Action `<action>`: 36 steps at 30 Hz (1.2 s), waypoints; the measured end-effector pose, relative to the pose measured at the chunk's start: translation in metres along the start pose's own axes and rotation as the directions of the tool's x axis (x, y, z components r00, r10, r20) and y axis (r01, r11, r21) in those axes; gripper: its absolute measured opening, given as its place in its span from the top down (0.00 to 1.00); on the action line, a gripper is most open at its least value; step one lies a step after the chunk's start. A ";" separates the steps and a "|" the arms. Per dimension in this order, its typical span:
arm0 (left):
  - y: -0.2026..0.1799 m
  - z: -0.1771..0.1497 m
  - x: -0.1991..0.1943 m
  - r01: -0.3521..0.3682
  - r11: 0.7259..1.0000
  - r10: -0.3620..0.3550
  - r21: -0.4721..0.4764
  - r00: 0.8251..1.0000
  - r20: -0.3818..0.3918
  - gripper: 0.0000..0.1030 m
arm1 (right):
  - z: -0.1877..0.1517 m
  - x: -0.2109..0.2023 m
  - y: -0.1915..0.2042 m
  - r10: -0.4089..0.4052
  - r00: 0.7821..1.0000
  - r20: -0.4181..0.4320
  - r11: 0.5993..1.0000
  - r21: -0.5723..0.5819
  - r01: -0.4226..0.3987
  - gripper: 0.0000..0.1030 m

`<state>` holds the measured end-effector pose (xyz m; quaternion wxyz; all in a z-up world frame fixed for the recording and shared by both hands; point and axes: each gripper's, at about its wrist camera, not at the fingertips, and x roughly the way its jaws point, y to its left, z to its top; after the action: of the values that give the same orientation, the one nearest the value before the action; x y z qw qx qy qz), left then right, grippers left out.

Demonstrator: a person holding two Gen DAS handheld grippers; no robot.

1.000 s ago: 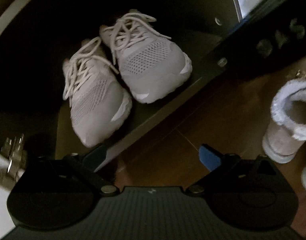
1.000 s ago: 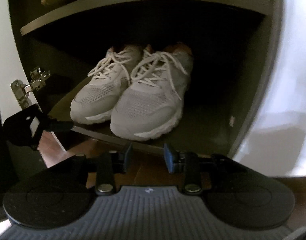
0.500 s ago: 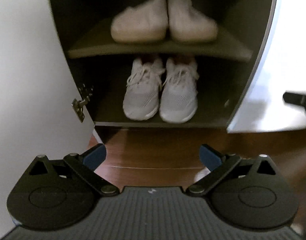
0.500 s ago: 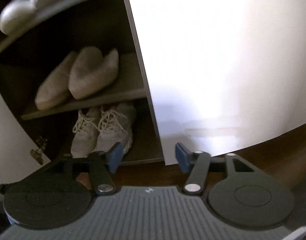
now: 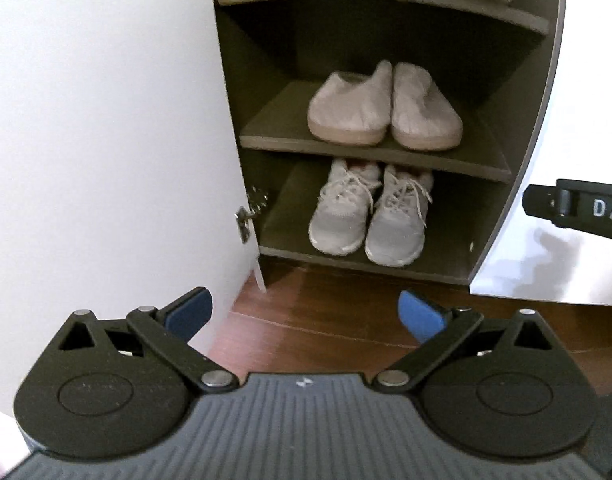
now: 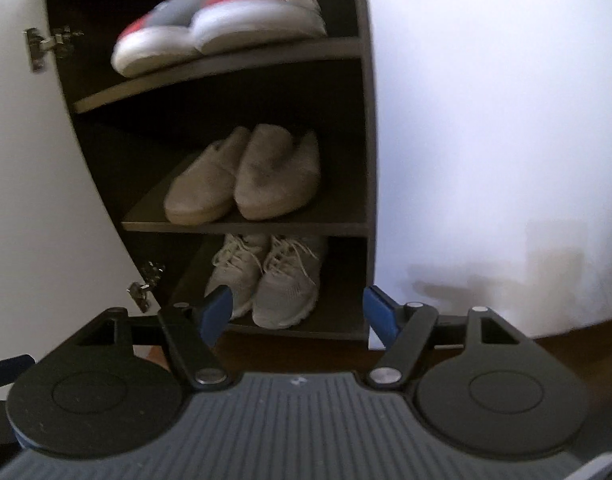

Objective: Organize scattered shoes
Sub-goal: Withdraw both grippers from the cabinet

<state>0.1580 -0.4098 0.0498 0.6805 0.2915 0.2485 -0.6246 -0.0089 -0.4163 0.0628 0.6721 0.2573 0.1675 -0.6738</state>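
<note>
Both grippers look into an open dark cabinet (image 5: 518,92) with flat matte shelves and white doors swung aside. On the bottom shelf sit the grey sneakers (image 5: 370,216) — mesh toes, pale laces, white rubber soles — side by side, touching, toes toward the near edge. One shelf up, a pair of tan slippers (image 5: 386,110), soft and rounded, with thick pale soles, also pressed together. In the right wrist view the top shelf carries red-and-grey trainers (image 6: 222,20), blurred, with chunky white soles. The left gripper (image 5: 306,314) hangs over glossy brown wood floor (image 5: 326,320), its blue pads spread wide, nothing between them. The right gripper (image 6: 296,314) has its jaws opening, blue pads well apart and empty, the left pad overlapping the sneakers' toes in the picture only. A metal hinge (image 5: 248,216) glints on the left door (image 5: 106,140). At the far right of the left wrist view, a black bar (image 5: 578,208) with white letters pokes in — part of the other gripper, it seems.
</note>
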 end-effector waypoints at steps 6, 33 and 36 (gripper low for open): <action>0.001 0.015 -0.026 -0.021 1.000 0.021 -0.007 0.998 0.063 0.02 | 0.015 -0.016 0.009 0.025 0.999 0.028 0.999 -0.022 -0.025 0.29; -0.030 0.043 -0.044 0.021 0.998 -0.026 0.062 0.997 0.071 0.01 | 0.021 -0.040 -0.023 -0.015 0.997 0.076 1.000 0.007 0.015 0.22; -0.033 0.040 -0.038 0.025 0.998 -0.028 0.059 0.998 0.060 0.01 | 0.018 -0.038 -0.027 -0.021 0.997 0.074 1.000 0.011 0.020 0.22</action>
<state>0.1203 -0.4127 0.1014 0.6706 0.2888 0.2135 -0.6491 -0.0396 -0.3942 0.0961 0.6697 0.2336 0.1416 -0.6905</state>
